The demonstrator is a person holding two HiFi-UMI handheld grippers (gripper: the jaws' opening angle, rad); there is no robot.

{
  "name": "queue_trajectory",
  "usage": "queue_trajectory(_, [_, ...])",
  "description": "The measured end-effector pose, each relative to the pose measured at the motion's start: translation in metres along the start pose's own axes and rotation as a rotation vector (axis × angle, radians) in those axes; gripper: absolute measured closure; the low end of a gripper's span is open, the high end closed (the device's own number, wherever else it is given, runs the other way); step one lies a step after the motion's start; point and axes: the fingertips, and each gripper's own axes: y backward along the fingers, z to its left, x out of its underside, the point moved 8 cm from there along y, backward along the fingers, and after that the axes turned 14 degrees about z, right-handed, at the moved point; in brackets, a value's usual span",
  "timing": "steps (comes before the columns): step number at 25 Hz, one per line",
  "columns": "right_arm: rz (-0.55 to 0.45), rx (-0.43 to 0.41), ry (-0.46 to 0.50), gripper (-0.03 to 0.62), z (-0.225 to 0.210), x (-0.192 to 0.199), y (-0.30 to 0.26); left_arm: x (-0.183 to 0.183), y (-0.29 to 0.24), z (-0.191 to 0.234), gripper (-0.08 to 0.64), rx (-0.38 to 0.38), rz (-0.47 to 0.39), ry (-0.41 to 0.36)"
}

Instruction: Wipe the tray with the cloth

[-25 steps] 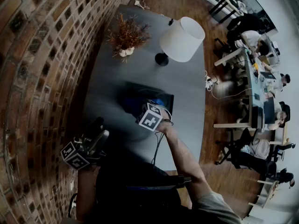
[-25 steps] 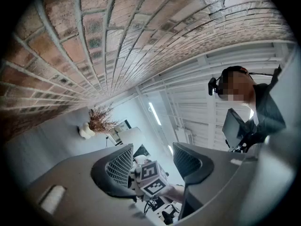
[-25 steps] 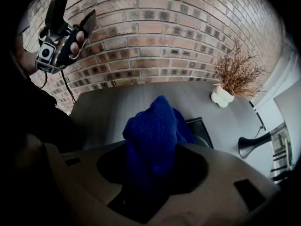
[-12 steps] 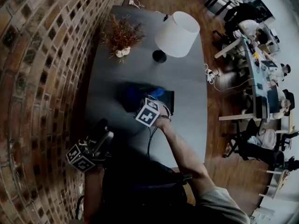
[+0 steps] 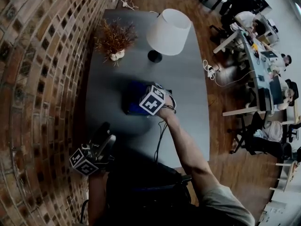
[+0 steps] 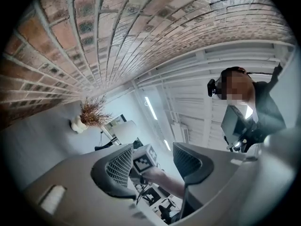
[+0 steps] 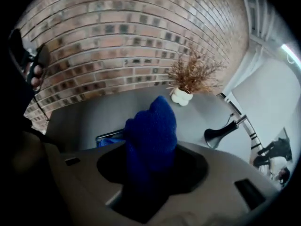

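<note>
Blue cloth (image 7: 151, 131) is bunched up and clamped in the right gripper (image 7: 150, 173), with the jaws partway closed on it. It's over the dark tray (image 5: 129, 109) in the middle of the grey counter (image 5: 190, 95). The left gripper (image 6: 151, 165) hangs by the counter's near left corner, jaws wide apart and holding nothing.

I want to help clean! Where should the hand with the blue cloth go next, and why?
Probably press the cloth down onto the tray and sweep across it: the right gripper holds the cloth bunched above the tray, ready to wipe.
</note>
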Motion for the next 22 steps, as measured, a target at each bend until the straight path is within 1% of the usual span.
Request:
queue_trajectory(2, [0.027, -0.024, -0.027, 0.391, -0.014, -0.009, -0.026, 0.000, 0.001, -0.002, 0.311, -0.004, -0.001, -0.001])
queue_trajectory(3, [0.050, -0.036, -0.021, 0.390, -0.014, -0.010, -0.038, -0.001, 0.002, -0.004, 0.311, -0.006, -0.001, -0.004])
queue_trajectory(4, [0.068, -0.039, -0.003, 0.391, -0.013, -0.010, -0.047, -0.002, 0.002, -0.005, 0.311, -0.008, -0.003, -0.007])
queue_trajectory(6, [0.073, -0.036, 0.056, 0.399, -0.006, -0.010, -0.049, -0.004, 0.004, -0.006, 0.311, -0.013, -0.008, -0.014])
queue_trajectory(7, [0.069, -0.039, 0.106, 0.402, 0.001, -0.010, -0.047, -0.005, 0.005, -0.004, 0.311, -0.017, -0.011, -0.014])
queue_trajectory(9, [0.081, -0.061, 0.263, 0.410, 0.022, -0.009, -0.038, -0.005, 0.006, -0.002, 0.311, -0.022, -0.012, -0.007])
queue_trajectory(10, [0.097, -0.072, 0.345, 0.425, 0.033, -0.007, -0.033, -0.004, 0.005, -0.002, 0.311, -0.024, -0.009, -0.002])
queue_trajectory(11, [0.110, -0.072, 0.397, 0.425, 0.039, -0.005, -0.029, -0.004, 0.005, -0.003, 0.311, -0.025, -0.006, 0.003])
queue_trajectory(12, [0.112, -0.059, 0.406, 0.423, 0.038, -0.005, -0.026, -0.003, 0.004, -0.003, 0.311, -0.024, -0.004, 0.006])
queue_trajectory(13, [0.104, -0.036, 0.376, 0.422, 0.031, -0.007, -0.025, -0.002, 0.004, -0.003, 0.311, -0.020, -0.002, 0.003])
queue_trajectory(14, [0.092, -0.012, 0.325, 0.417, 0.021, -0.010, -0.026, -0.001, 0.003, -0.003, 0.311, -0.017, -0.001, 0.000])
queue_trajectory(15, [0.081, -0.006, 0.272, 0.411, 0.013, -0.014, -0.030, -0.001, 0.003, -0.002, 0.311, -0.015, 0.001, -0.002])
queue_trajectory(16, [0.075, -0.031, 0.232, 0.408, 0.009, -0.016, -0.034, 0.000, 0.003, -0.002, 0.311, -0.014, 0.001, -0.002])
queue_trajectory(18, [0.069, -0.140, 0.201, 0.397, 0.015, -0.015, -0.041, 0.000, 0.005, -0.003, 0.311, -0.017, 0.000, 0.000])
queue_trajectory(19, [0.065, -0.191, 0.202, 0.407, 0.022, -0.012, -0.041, 0.000, 0.006, -0.002, 0.311, -0.019, -0.002, 0.001])
queue_trajectory(22, [0.060, -0.308, 0.219, 0.419, 0.043, -0.006, -0.035, -0.002, 0.009, 0.001, 0.311, -0.025, -0.010, 0.002])
